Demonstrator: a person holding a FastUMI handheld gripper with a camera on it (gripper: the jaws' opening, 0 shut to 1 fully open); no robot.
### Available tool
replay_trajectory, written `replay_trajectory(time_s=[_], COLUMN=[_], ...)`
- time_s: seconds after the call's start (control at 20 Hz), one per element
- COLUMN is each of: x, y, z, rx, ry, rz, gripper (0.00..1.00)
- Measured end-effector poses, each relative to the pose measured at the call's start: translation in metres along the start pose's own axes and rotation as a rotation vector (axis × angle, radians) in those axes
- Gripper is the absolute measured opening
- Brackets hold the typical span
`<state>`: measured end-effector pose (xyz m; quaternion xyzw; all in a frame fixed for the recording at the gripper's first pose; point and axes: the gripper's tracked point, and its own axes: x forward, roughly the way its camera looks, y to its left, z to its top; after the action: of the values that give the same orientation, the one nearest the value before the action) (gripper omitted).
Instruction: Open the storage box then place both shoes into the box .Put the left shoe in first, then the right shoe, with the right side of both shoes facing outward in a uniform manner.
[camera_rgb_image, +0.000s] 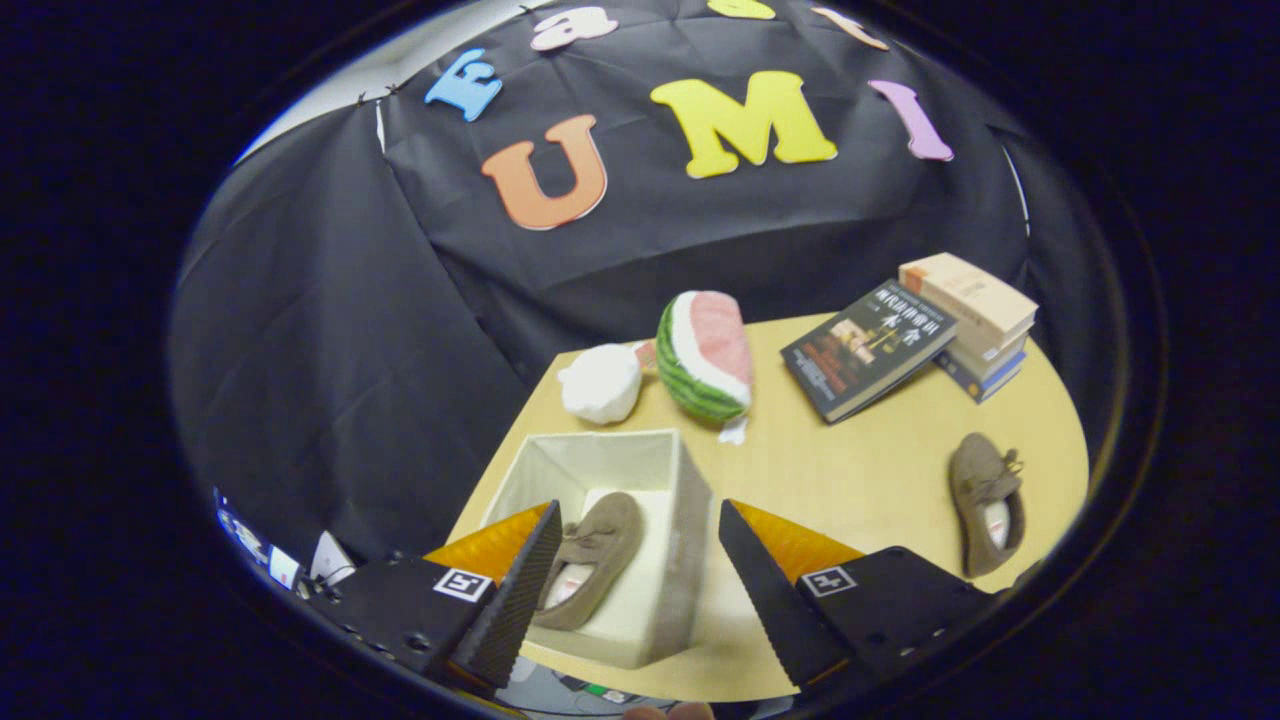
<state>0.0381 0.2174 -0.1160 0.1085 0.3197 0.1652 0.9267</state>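
An open beige fabric storage box (688, 520) stands on the wooden table, just ahead of my fingers. One brown suede shoe (598, 555) lies inside it, leaning on the box floor beside my left finger. The other brown shoe (985, 500) lies flat on the table, off to the right beyond my right finger. My gripper (638, 560) hovers above the box with its fingers wide apart and nothing between them but the box's right wall below.
Beyond the box sit a white plush (600, 382) and a watermelon-slice plush (705, 355). A dark book (865, 345) leans on a small stack of books (980, 320) at the far right. The table's near edge (640, 680) runs just under my fingers.
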Motion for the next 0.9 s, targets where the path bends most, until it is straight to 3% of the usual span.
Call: replay_trajectory(time_s=[0.25, 0.45, 0.7, 0.9], x=[-0.056, -0.082, -0.084, -0.061], y=[-0.116, -0.208, -0.303, -0.349], z=[0.034, 0.034, -0.009, -0.051], rx=[-0.051, -0.051, -0.045, -0.010], ry=[-0.102, -0.115, -0.007, 0.100], rz=[-0.122, -0.204, -0.281, -0.295], gripper=[0.96, 0.96, 0.96, 0.96])
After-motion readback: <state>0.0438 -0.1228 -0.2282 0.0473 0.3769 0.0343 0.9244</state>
